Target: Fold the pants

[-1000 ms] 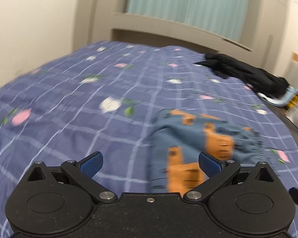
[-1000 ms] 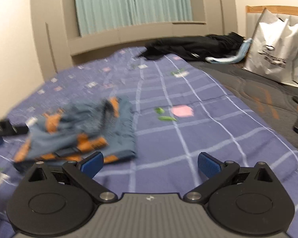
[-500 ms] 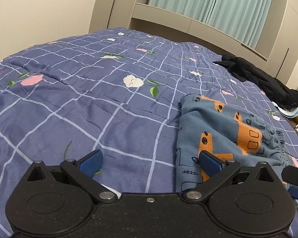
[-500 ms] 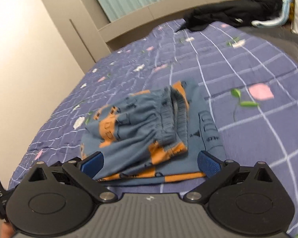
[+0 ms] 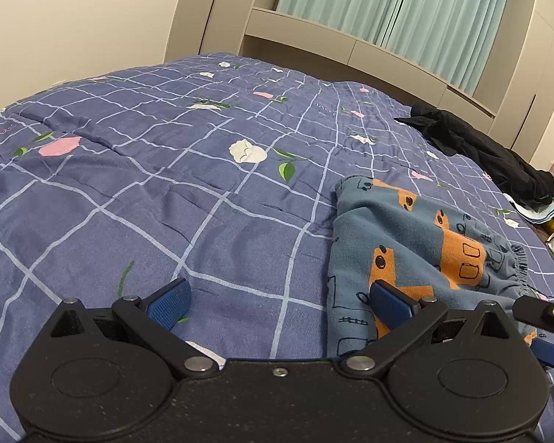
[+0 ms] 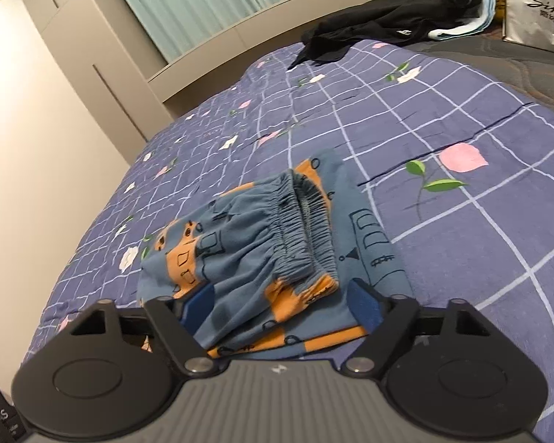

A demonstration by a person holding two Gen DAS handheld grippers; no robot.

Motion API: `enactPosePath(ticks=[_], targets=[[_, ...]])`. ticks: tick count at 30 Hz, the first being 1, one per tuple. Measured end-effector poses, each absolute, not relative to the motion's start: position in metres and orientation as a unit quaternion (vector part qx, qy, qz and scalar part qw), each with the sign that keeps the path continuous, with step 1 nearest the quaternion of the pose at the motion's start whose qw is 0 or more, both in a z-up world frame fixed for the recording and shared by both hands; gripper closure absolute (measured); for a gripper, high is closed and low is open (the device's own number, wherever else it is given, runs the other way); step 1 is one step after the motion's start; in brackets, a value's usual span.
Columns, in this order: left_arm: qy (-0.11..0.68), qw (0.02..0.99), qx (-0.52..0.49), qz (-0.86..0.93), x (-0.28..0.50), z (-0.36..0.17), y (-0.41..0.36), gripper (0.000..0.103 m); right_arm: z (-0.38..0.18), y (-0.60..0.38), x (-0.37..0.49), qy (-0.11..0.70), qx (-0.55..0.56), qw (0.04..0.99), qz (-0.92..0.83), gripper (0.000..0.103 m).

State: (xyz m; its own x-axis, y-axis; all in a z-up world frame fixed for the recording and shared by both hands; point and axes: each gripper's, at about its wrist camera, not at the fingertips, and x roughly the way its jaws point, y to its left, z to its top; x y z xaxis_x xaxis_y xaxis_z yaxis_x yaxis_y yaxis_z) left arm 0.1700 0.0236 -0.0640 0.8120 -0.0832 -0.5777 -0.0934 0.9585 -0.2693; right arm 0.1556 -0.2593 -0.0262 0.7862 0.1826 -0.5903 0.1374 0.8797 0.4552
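The pants (image 6: 273,247) are blue with orange print and lie folded in a small bundle on the bed, elastic waistband on top. In the left wrist view they (image 5: 417,247) lie at the right. My right gripper (image 6: 282,304) is open, its fingers wide on either side of the bundle's near edge, holding nothing. My left gripper (image 5: 279,301) is open and empty over the quilt, just left of the pants, its right finger (image 5: 389,301) in front of their near left corner. Part of the right gripper (image 5: 546,328) shows at the right edge.
The bed carries a purple checked quilt with flowers (image 5: 166,192). Black clothes (image 6: 384,33) lie at the far end, with a white bag (image 6: 535,3) beside them. A wall and cabinets (image 6: 55,110) stand along the left; a grey mattress (image 6: 517,59) shows at the right.
Both grippers have come down and closer to the pants; the right one swung left onto the bundle. Both stay open. The pants have not moved.
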Motion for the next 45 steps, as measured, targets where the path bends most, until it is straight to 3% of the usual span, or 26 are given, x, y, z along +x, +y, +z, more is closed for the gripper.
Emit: enactPosePath(ticks=[9,11,14,20,30,34,36,38,40,43,45], targets=[[0.307,0.941,-0.144,0.003,0.170,-0.064,0.024,0.000,-0.029,-0.257,0.153,0.320,0.239,0.917,-0.008,0.047],[0.309,0.940,-0.145,0.002,0.170,-0.063,0.024,0.000,-0.029,-0.259,0.152,0.316,0.243,0.917,-0.009,0.061],[0.326,0.934,-0.148,-0.008,0.175,-0.057,0.027,0.001,-0.029,-0.263,0.152,0.310,0.252,0.917,-0.003,0.072],[0.318,0.930,-0.182,-0.027,0.181,-0.032,0.030,0.001,-0.011,-0.266,0.146,0.267,0.229,0.936,0.011,0.078],[0.358,0.928,-0.083,-0.059,0.201,-0.030,-0.015,0.001,-0.008,-0.278,0.122,0.259,0.199,0.945,-0.019,0.078],[0.361,0.927,-0.084,-0.056,0.199,-0.039,-0.014,0.001,-0.021,-0.280,0.126,0.291,0.203,0.935,-0.016,0.072],[0.367,0.924,-0.090,-0.057,0.199,-0.040,-0.008,0.001,-0.021,-0.279,0.124,0.286,0.192,0.939,-0.018,0.063],[0.366,0.924,-0.095,-0.060,0.201,-0.035,-0.005,0.001,-0.018,-0.277,0.124,0.277,0.170,0.946,-0.024,0.043],[0.355,0.929,-0.089,-0.063,0.206,-0.029,-0.005,0.001,-0.013,-0.276,0.127,0.263,0.140,0.954,-0.030,0.032],[0.345,0.933,-0.064,-0.081,0.220,-0.021,-0.015,0.001,-0.005,-0.274,0.140,0.259,0.100,0.961,-0.016,0.017],[0.339,0.935,-0.048,-0.096,0.233,-0.017,-0.023,0.001,-0.002,-0.271,0.155,0.256,0.073,0.964,-0.005,0.013]])
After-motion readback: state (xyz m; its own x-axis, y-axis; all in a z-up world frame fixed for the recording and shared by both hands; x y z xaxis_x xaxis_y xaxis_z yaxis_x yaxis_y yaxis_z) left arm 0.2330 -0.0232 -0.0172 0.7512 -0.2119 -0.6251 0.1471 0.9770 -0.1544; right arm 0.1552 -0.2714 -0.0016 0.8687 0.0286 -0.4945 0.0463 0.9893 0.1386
